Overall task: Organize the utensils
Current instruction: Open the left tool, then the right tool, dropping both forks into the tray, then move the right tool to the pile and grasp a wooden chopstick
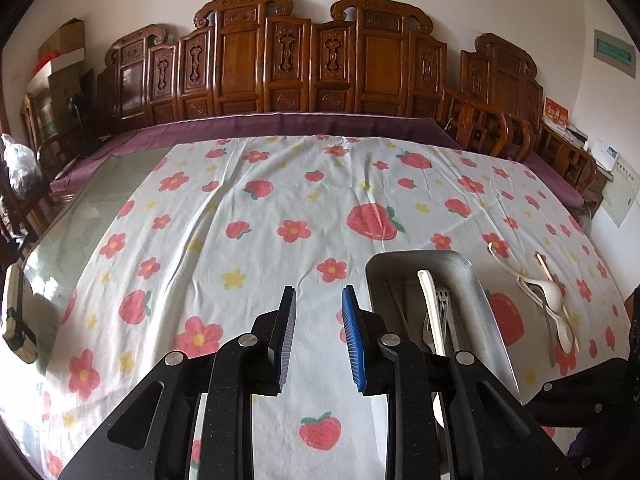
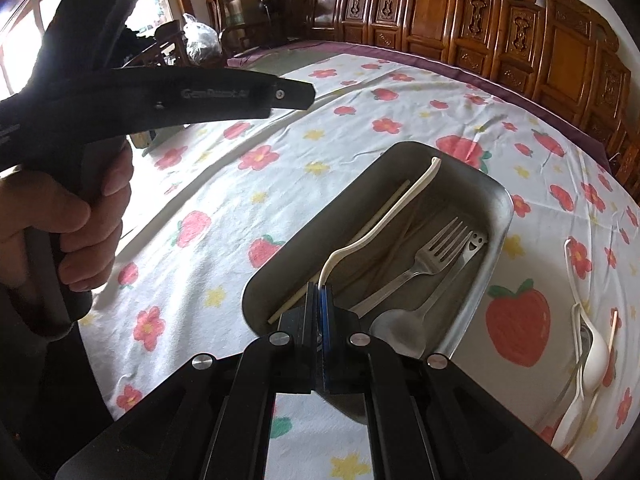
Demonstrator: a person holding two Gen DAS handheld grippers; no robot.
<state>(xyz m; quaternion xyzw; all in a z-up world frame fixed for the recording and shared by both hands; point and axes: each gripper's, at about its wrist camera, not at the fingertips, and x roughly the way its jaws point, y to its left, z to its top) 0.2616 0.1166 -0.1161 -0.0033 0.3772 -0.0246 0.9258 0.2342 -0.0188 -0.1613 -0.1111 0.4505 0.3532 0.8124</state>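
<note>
Shut right hand-held gripper (image 2: 320,292) over tray (image 2: 496,216)

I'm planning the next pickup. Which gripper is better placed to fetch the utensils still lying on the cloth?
Probably the right gripper. The loose utensils lie on the right side of the tray, and the left gripper, though open and empty, is on the tray's other side. The right one is shut and must open first.
</note>
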